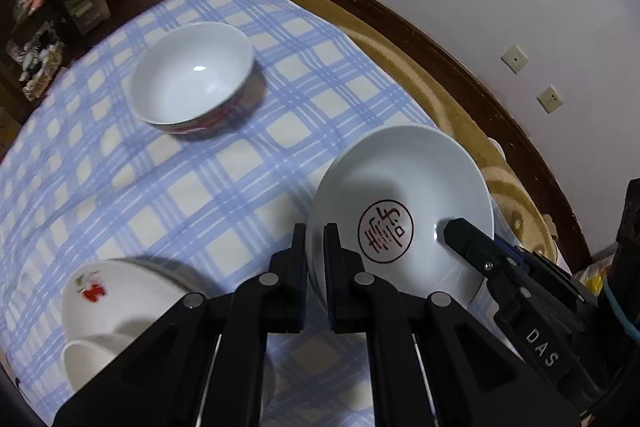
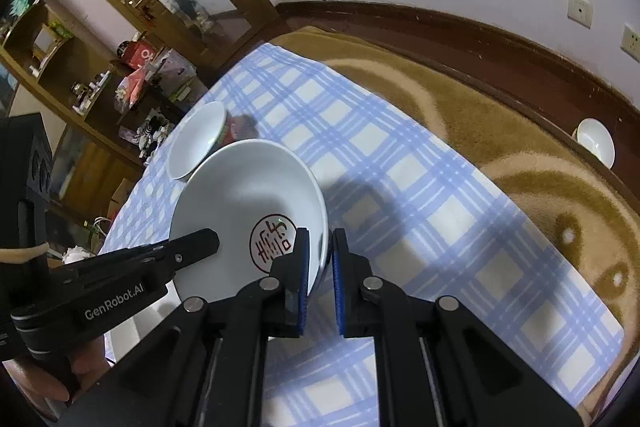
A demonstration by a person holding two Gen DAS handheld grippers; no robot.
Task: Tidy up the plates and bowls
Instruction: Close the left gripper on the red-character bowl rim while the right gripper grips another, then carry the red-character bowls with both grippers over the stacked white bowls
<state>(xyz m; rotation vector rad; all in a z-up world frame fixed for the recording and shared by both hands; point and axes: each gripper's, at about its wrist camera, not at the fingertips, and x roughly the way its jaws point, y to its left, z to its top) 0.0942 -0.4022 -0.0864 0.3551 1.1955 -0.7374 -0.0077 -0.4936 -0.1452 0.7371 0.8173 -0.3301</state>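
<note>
Hand-held grippers [image 1: 316, 247] on empty plate [image 1: 400, 195]

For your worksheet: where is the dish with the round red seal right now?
The dish with the red seal is held over the checked tablecloth, its rim pinched by the left hand-held gripper and the right hand-held gripper, nearer than the red-patterned bowl.

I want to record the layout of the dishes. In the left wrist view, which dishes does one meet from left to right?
Flower-print plate at the lower left → red-banded bowl farther back → white plate with the red seal, with the left gripper and the right gripper on opposite sides of its rim.
</note>
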